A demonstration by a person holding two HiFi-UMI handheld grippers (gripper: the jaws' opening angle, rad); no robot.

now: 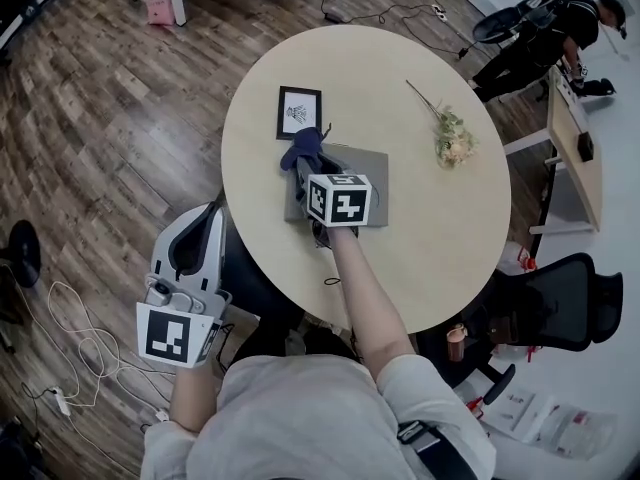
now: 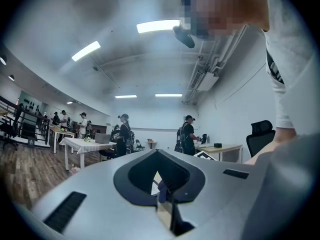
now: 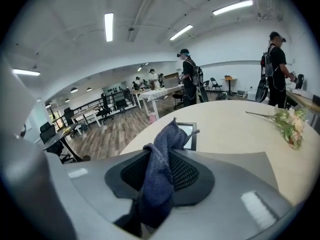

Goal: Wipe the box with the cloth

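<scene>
Cloth (image 3: pixel 161 169) sat clamped in the right gripper (image 1: pixel 308 168) over the box's (image 1: pixel 365 163) left end. The left gripper (image 1: pixel 188 253) hung closed and empty, well off the table (image 1: pixel 430 238).

1. The left tongs (image 1: pixel 190 248) are held low at the person's left side, jaws pressed together with nothing between.
2. The right tongs (image 1: pixel 312 173) are extended forward on an outstretched arm (image 1: pixel 365 298), jaws clamped on the cloth (image 1: pixel 302 150).

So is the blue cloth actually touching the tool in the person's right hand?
Touching. The right gripper view shows the right tool shut on the blue cloth, with its jaws pinching the fabric between them.
</scene>
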